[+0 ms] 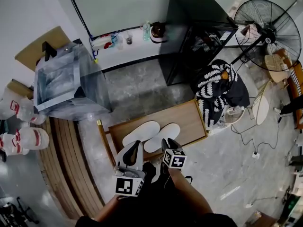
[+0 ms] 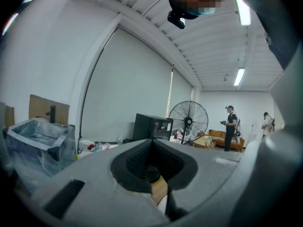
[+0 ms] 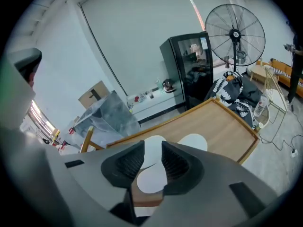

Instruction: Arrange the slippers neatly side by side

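Observation:
Two white slippers lie on a low wooden tray (image 1: 189, 117), the left slipper (image 1: 141, 133) close beside the right slipper (image 1: 163, 137), both pointing up-right. My left gripper (image 1: 138, 145) hovers at the near end of the left slipper, its jaws shut with nothing between them. My right gripper (image 1: 167, 142) is over the near end of the right slipper and stands open. In the right gripper view the left slipper (image 3: 150, 176) shows through the gap of the right gripper (image 3: 152, 161), untouched, and the right slipper (image 3: 195, 141) lies beyond. The left gripper (image 2: 152, 150) looks level across the room.
A plastic-wrapped box (image 1: 66, 82) stands left of the tray, with a black cabinet (image 1: 191, 32) behind and a standing fan (image 1: 270, 30) at the back right. A black-and-white patterned cloth (image 1: 215, 86) lies by the tray's right end. Two people (image 2: 231, 126) stand far off.

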A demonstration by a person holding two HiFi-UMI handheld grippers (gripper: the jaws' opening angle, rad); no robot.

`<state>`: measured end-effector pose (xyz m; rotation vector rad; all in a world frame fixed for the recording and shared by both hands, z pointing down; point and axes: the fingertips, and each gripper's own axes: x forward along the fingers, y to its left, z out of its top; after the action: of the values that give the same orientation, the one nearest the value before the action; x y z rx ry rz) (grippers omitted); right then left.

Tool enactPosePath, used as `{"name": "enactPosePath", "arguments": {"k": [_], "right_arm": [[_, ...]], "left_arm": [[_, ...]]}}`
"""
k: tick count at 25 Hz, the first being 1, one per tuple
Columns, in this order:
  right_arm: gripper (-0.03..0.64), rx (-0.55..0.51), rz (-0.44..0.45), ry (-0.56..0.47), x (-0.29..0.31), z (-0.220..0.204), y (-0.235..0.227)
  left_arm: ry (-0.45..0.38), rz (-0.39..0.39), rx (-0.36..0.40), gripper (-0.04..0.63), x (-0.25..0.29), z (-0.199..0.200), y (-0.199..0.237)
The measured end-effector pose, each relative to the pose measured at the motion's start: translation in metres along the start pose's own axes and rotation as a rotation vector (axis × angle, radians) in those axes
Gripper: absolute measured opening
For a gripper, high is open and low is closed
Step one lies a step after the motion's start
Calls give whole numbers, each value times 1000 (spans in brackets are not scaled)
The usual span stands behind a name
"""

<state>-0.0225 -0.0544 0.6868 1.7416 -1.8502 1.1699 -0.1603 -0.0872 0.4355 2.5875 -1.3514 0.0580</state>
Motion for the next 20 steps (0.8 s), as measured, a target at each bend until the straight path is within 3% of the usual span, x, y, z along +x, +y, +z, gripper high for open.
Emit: {"name": "enactPosePath", "arguments": {"k": [9, 13, 20], "right_arm": [[130, 98, -56, 153, 51, -38, -35], [144, 99, -89, 198, 67, -51, -44], [141, 115, -119, 259, 84, -66, -60]], "left_arm": [[33, 43, -13, 17, 15, -9, 15], [33, 54, -57, 17, 18, -15, 20], [67, 81, -48, 17, 24, -26, 26]]}}
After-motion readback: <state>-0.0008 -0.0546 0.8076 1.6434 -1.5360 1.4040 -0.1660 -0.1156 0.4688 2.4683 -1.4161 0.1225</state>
